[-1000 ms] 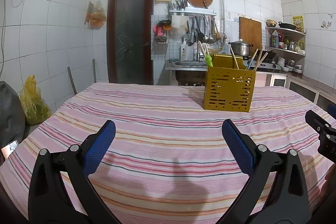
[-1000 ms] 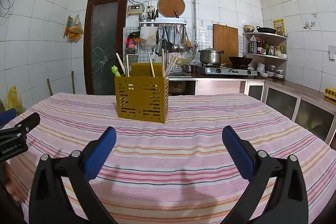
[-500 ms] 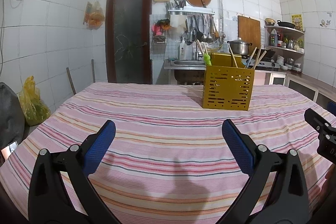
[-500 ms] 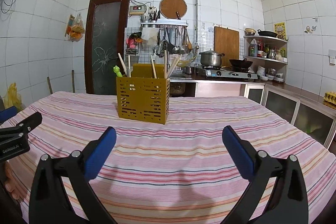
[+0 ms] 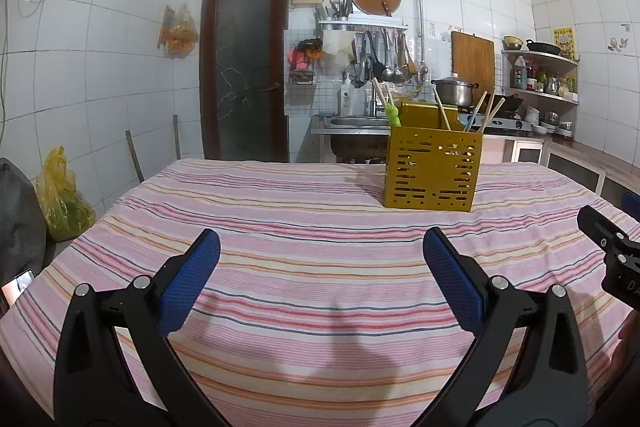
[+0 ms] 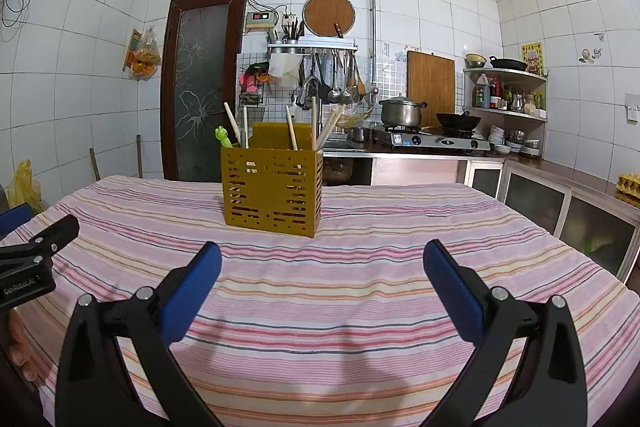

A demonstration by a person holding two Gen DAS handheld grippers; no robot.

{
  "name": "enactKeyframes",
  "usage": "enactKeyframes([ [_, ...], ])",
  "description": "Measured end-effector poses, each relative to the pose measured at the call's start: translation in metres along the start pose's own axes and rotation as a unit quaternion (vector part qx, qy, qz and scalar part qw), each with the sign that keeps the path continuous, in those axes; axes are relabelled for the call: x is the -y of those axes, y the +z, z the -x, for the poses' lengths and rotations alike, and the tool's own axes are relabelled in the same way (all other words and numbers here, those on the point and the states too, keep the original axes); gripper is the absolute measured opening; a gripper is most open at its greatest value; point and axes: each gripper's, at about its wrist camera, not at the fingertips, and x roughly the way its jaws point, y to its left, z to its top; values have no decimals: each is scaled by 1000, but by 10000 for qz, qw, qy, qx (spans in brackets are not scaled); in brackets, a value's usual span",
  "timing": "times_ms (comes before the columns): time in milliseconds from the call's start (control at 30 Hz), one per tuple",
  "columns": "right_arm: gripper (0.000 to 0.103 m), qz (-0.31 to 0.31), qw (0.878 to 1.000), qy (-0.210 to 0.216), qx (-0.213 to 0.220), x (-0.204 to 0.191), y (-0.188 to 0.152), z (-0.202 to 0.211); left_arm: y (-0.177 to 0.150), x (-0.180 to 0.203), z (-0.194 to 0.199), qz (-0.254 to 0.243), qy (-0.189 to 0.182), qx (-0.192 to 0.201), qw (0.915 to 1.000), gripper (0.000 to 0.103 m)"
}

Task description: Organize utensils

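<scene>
A yellow perforated utensil holder point(image 5: 433, 171) stands on the striped tablecloth point(image 5: 304, 267), at the far right in the left wrist view and at the centre left in the right wrist view point(image 6: 272, 191). Several wooden chopsticks point(image 6: 292, 133) and a green frog-topped utensil point(image 6: 222, 137) stick out of it. My left gripper point(image 5: 320, 251) is open and empty, low over the cloth, well short of the holder. My right gripper point(image 6: 322, 263) is open and empty, also short of the holder.
The table edge falls away on the left point(image 5: 72, 247) and right point(image 6: 592, 259). Behind are a door point(image 5: 244, 67), a sink point(image 5: 352, 125), a stove with a pot point(image 6: 402, 113) and cabinets point(image 6: 560, 199). A yellow bag point(image 5: 60, 199) lies on the floor.
Both views have tilted down slightly, so the holder sits a little higher in frame. Both grippers stay open and empty.
</scene>
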Motion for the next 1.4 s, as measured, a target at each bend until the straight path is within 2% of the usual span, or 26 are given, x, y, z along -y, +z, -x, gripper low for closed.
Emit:
enactKeyframes([
  [1400,99,-5,10000,-1,-4,1,-1,0,-2,5,3,-47,72,-25,10000,98],
])
